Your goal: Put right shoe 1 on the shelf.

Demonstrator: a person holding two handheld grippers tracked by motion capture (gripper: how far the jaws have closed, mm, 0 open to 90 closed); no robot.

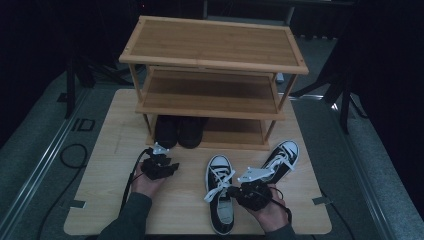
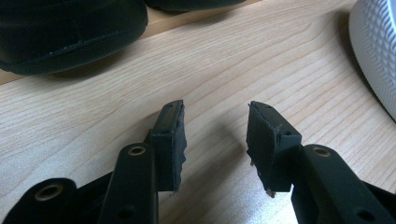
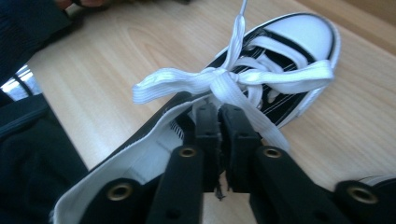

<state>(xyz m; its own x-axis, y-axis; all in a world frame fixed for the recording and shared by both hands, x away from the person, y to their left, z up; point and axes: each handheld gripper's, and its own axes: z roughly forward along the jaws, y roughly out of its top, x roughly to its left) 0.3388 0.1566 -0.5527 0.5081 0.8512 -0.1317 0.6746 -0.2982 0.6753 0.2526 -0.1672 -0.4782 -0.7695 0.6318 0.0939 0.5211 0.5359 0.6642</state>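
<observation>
Shoe rack [image 1: 212, 47] stands at the table's [image 1: 100, 200] far side. Near sneaker [image 1: 220, 195] lies lengthwise, toe toward the rack. Right tool [image 3: 219, 116] is closed on its tongue edge; left tool [image 2: 215, 135] is open, empty. No legible markings.

Wooden board [image 1: 105, 150] with a rack and shoes

We see a 3-tier bamboo shoe rack [image 1: 212, 55] at its far side (dark shoes [image 1: 178, 131] on the bottom tier) and 2 black-and-white sneakers [image 1: 220, 192] lying on the board.
</observation>
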